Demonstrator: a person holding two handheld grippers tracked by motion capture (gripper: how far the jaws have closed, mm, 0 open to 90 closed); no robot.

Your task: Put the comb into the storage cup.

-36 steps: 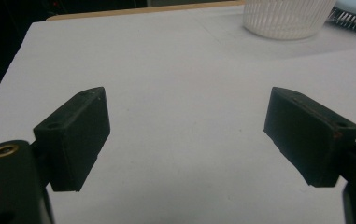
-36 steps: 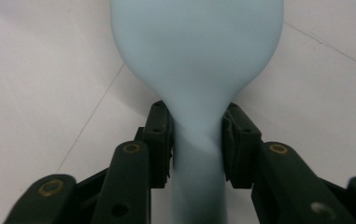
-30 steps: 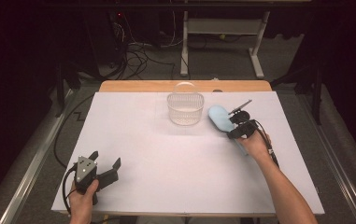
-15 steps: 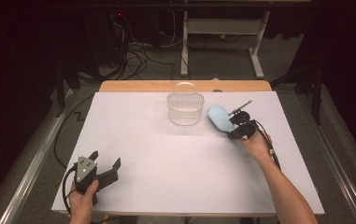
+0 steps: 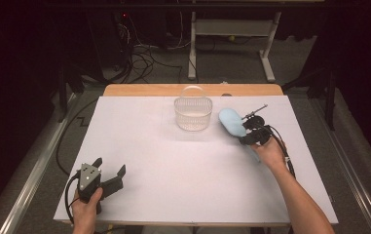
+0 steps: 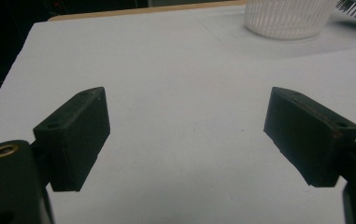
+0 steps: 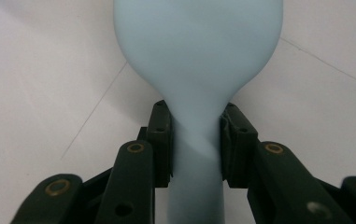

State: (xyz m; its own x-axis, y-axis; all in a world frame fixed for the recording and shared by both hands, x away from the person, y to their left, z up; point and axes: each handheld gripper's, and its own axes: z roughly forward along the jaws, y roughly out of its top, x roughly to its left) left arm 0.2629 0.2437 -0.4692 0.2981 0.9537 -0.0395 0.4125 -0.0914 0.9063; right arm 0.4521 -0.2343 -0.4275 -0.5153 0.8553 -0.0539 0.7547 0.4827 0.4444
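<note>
A light blue spoon-shaped utensil point(image 5: 231, 122) lies low over the white table, right of a white slatted basket point(image 5: 193, 114). My right gripper point(image 5: 251, 135) is shut on its narrow neck. In the right gripper view the two black jaws pinch the neck from both sides, and the broad rounded head of the utensil point(image 7: 199, 42) spreads out above my right gripper point(image 7: 196, 135). At the near left corner, my left gripper point(image 5: 109, 168) stands open. In the left gripper view, bare table lies between the jaws of the left gripper point(image 6: 187, 135), and the basket point(image 6: 288, 18) is far ahead.
A white sheet point(image 5: 173, 161) covers the table, with a wooden strip point(image 5: 139, 90) along the far edge. Beyond it are floor cables point(image 5: 139, 58) and a metal stand point(image 5: 231, 29). Metal rails run along both sides of the table.
</note>
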